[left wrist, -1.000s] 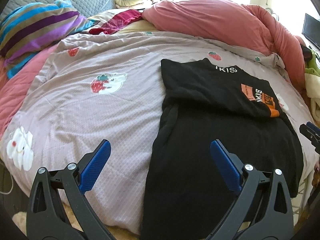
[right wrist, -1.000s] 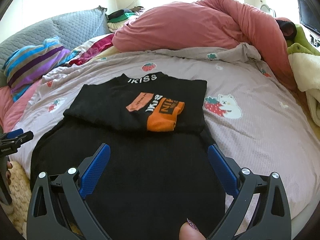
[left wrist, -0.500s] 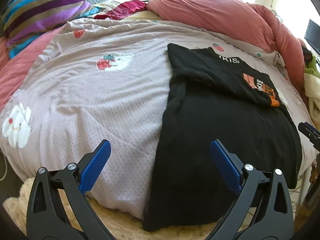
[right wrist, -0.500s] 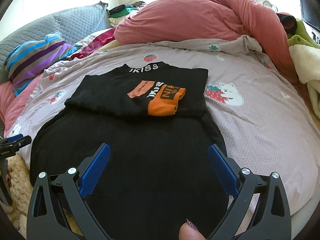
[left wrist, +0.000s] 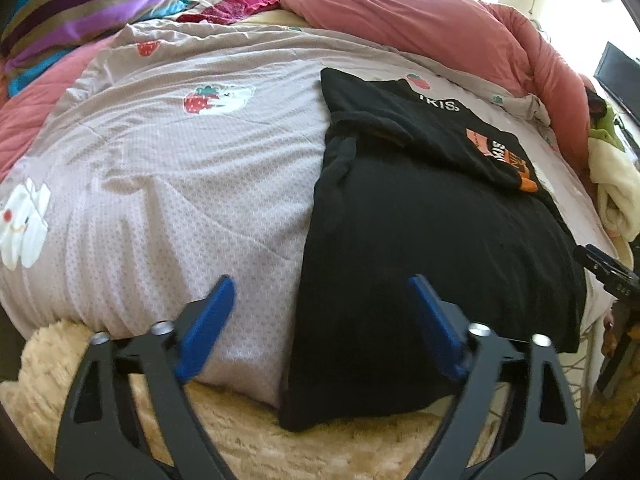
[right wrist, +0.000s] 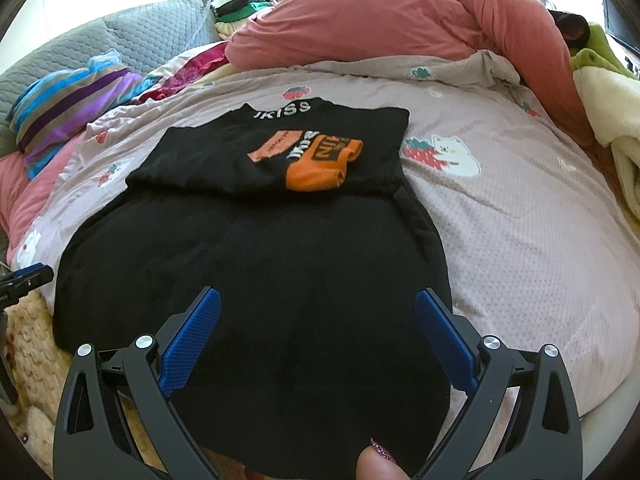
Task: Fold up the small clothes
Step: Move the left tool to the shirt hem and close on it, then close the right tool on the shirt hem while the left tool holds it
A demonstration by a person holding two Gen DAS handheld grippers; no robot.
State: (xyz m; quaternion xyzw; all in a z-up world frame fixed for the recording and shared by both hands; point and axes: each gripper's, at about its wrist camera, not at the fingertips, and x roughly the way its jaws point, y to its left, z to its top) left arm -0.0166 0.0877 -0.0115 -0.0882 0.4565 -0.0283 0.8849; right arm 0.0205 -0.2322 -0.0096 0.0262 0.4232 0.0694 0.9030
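Both grippers have dropped lower and drawn back toward the foot of the bed since a second ago, so the shaggy cream rug (left wrist: 248, 444) under the mattress edge now shows in the left wrist view. Going from the left, the left gripper (left wrist: 320, 312) hangs with its blue jaws spread wide and nothing between them, straddling the left edge of the black shirt (left wrist: 420, 248): one jaw over the pink strawberry quilt (left wrist: 168, 184), the other over black cloth. To its right, the right gripper (right wrist: 318, 336) is equally wide and empty, centred over the shirt's lower half, with a fingertip (right wrist: 376, 464) at the bottom of its view. The shirt lies flat on the quilt, long axis running away from both grippers toward the pink duvet (right wrist: 400, 20), hem draped over the bed's near edge. Its sleeves are already folded in across the chest, an orange cuff (right wrist: 320, 164) on top, white lettering at the collar. The hem's left corner looks nearest the left gripper, the right corner nearest the right.
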